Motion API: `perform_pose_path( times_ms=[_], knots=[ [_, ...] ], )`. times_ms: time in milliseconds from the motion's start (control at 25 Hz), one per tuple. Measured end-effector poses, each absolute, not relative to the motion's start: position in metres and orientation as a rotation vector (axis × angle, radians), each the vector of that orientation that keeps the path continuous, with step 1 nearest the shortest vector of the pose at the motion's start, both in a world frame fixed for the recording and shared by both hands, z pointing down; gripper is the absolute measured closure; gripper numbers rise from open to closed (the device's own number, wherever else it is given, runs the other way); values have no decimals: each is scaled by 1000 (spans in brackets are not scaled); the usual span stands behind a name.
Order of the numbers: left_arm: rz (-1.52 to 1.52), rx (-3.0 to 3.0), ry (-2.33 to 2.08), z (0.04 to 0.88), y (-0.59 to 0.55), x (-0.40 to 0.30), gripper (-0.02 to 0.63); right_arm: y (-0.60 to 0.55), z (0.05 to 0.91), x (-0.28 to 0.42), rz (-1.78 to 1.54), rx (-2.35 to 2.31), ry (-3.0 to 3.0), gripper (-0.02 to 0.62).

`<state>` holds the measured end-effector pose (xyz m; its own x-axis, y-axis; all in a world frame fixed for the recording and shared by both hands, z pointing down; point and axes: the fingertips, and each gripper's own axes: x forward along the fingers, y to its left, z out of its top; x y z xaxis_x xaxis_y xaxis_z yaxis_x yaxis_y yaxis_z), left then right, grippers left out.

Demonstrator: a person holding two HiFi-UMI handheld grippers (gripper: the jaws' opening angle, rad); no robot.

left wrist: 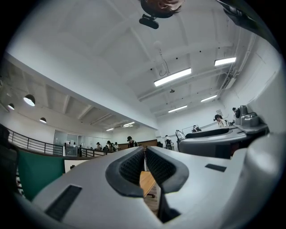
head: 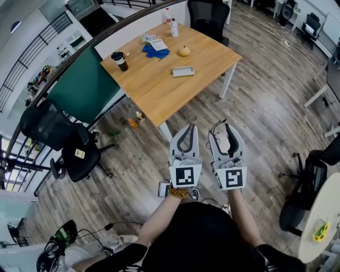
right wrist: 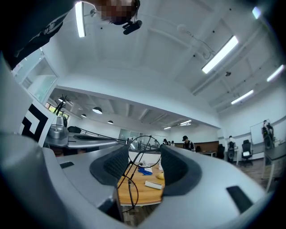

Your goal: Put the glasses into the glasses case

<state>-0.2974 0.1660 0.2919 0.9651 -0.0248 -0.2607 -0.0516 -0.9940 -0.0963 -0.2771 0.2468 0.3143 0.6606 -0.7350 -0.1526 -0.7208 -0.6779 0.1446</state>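
Observation:
My right gripper (head: 222, 130) is shut on a pair of thin wire-rimmed round glasses (right wrist: 144, 152); one lens ring sits between the pads and the other hangs below. The glasses (head: 223, 141) show between the jaws in the head view too. My left gripper (head: 189, 128) is beside it, shut with nothing in it, its pads (left wrist: 134, 166) almost touching. Both are held over the wooden floor, short of the near corner of the wooden table (head: 159, 101). The pale rectangular glasses case (head: 183, 71) lies on the table, also in the right gripper view as a case (right wrist: 156, 184).
On the table stand a black cup (head: 120, 60), a blue cloth (head: 155, 51), a yellow object (head: 184, 51) and a white bottle (head: 174, 27). A black office chair (head: 79, 151) stands at the left by a green panel (head: 82, 87). Another chair (head: 207, 16) is behind the table.

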Motion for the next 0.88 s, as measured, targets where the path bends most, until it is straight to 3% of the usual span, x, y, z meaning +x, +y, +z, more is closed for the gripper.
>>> perform_pose_path(
  times_ms=[880],
  knots=[
    [331,-3041,-13,301,102,-139,571,182,317,-119,-211,2792,-1194,370]
  ],
)
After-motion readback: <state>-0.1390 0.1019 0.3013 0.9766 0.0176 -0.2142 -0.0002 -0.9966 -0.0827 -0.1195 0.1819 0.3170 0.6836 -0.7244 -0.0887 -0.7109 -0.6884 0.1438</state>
